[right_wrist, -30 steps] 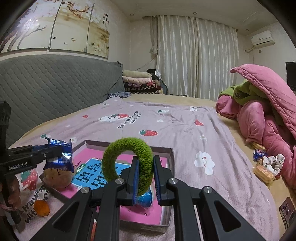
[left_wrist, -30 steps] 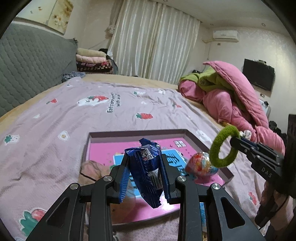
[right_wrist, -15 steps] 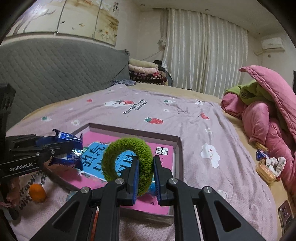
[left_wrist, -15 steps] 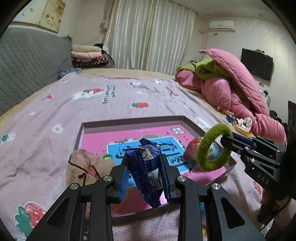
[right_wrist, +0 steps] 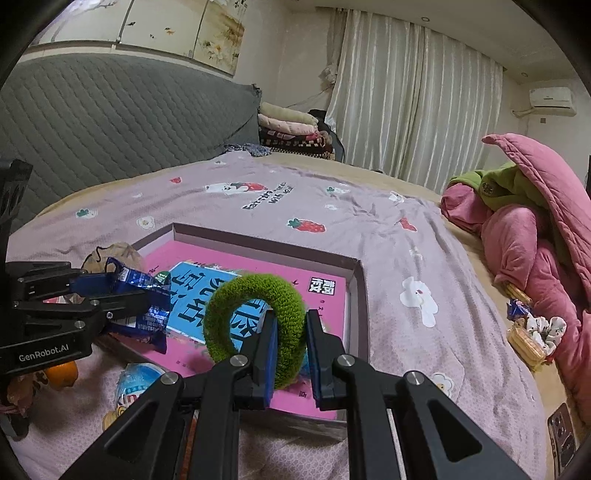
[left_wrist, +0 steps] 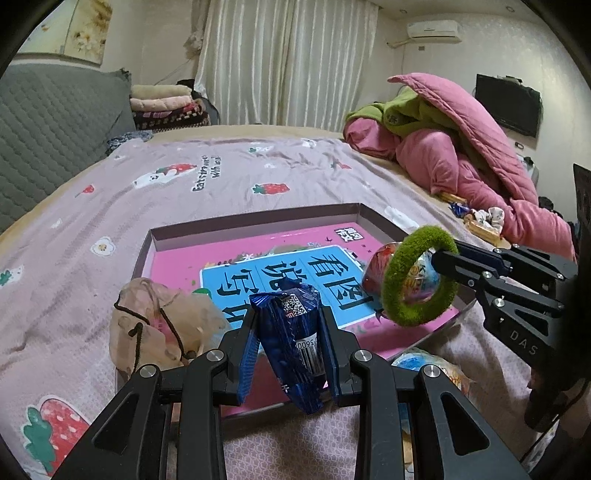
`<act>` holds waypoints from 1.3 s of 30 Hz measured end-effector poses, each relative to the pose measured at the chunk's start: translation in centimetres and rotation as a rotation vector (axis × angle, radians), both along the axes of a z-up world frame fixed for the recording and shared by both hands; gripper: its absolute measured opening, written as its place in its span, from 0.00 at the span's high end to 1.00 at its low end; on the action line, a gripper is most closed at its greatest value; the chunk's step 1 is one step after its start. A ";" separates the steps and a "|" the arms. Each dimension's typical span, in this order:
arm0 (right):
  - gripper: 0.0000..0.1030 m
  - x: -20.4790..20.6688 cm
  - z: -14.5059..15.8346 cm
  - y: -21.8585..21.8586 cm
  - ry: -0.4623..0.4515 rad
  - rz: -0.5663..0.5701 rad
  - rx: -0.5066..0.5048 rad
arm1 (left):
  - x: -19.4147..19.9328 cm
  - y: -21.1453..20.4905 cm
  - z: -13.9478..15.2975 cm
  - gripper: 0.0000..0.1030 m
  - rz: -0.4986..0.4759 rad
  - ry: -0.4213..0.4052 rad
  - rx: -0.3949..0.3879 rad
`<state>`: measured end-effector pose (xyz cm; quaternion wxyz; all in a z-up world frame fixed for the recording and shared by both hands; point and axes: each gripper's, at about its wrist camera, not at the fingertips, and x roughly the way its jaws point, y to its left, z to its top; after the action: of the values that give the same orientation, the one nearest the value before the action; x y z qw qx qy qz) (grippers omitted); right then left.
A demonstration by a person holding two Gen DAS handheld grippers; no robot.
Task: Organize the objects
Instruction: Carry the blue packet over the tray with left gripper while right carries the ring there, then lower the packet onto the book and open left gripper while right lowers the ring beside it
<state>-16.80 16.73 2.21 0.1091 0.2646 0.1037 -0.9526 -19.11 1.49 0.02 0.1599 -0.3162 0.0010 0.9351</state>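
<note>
Carrying two items to the tray

Our left tongs [left_wrist: 288, 332] clamp a blue packet [left_wrist: 291, 339]; our right tongs [right_wrist: 290, 347] clamp a green ring [right_wrist: 255, 317]. Both hang over the tray's [left_wrist: 255, 218] six-o'clock edge. Next we should lower, then open.

A home bedroom. A wide bed [left_wrist: 229, 177] fills the room, spread with a mauve sheet printed with strawberries, against a grey quilted headboard [right_wrist: 110, 122]. A bunched pink quilt [left_wrist: 480, 158] lies along the bed's right edge, and folded blankets [right_wrist: 291, 127] are stacked past its far corner. Pale full-length curtains [left_wrist: 288, 62] cover the far wall, with an air conditioner [left_wrist: 432, 29] high beside them and a wall-mounted television [left_wrist: 506, 105].
</note>
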 end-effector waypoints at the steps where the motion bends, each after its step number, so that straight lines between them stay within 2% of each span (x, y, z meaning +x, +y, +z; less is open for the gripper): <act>1: 0.85 0.0 0.0 0.0 -0.002 0.001 0.002 | 0.0 0.0 0.0 0.69 0.000 -0.002 0.001; 20: 0.85 -0.7 -1.1 -0.2 -0.050 -0.019 0.038 | -0.4 -0.5 -0.2 0.69 0.020 0.006 -0.009; 30: 0.85 -0.9 -1.2 0.5 -0.075 -0.031 0.009 | -0.6 -0.4 -0.3 0.67 0.028 0.000 -0.015; 35: 0.78 -1.0 -1.2 0.8 -0.092 -0.032 -0.015 | -1.0 -1.1 -0.5 0.65 0.038 -0.025 0.019; 39: 0.71 -1.0 -1.2 0.9 -0.099 -0.030 -0.025 | -1.1 -1.2 -0.5 0.65 0.045 -0.022 0.013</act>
<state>-17.77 17.58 1.00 0.1029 0.3115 0.0824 -0.9410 -20.17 0.25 -0.51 0.1411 -0.3253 -0.0138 0.9349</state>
